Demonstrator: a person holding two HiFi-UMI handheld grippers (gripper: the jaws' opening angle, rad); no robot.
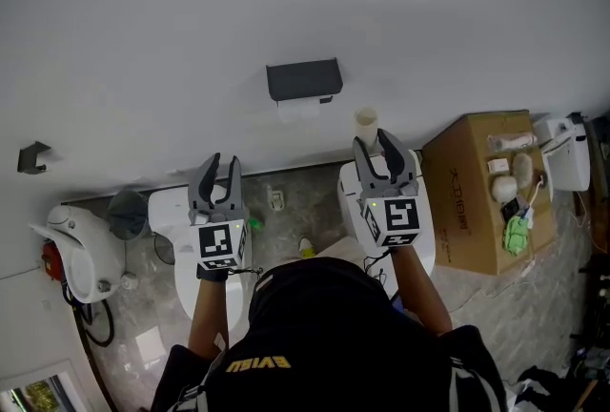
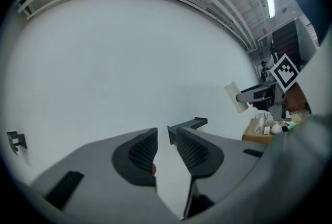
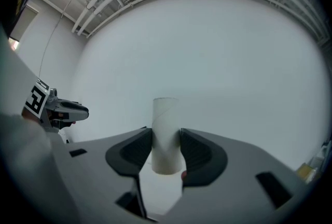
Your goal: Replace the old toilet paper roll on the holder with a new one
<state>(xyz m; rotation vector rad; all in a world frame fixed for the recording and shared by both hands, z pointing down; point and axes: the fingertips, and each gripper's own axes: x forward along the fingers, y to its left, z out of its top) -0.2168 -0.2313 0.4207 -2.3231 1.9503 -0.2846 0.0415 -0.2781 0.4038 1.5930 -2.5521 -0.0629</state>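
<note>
We hold the spent cardboard tube [image 1: 365, 122] upright in the right gripper [image 1: 372, 139], at 4 o'clock of the dark wall-mounted paper holder [image 1: 303, 79] and clear of it. In the right gripper view, the jaws of the right gripper [image 3: 166, 135] pinch the tube [image 3: 166, 135] at its lower half, pads flat on both sides. A strip of white paper [image 1: 298, 110] hangs under the holder's lid. Whether a roll sits behind it, we cannot tell.

The left gripper [image 1: 223, 160] waits at 8 o'clock of the holder. In the left gripper view its jaws [image 2: 167, 130] stand a narrow gap apart with nothing between them, and the holder [image 2: 193, 124] shows just past their tips.

As we read it, the step in hand is carrying the old tube away. The grip should stay light, since thin cardboard crushes easily, and the tube is best kept upright and off the wall. The free left gripper would need a far wider spread to take a full roll. Small whitish items [image 1: 502, 188] lie on the cardboard box [image 1: 467, 210] at 3 o'clock of the right gripper, but we cannot say a new roll is among them.

Both forearms reach forward side by side above the toilet [image 1: 172, 210]. Both grippers point level at the wall, marker cubes uppermost.
</note>
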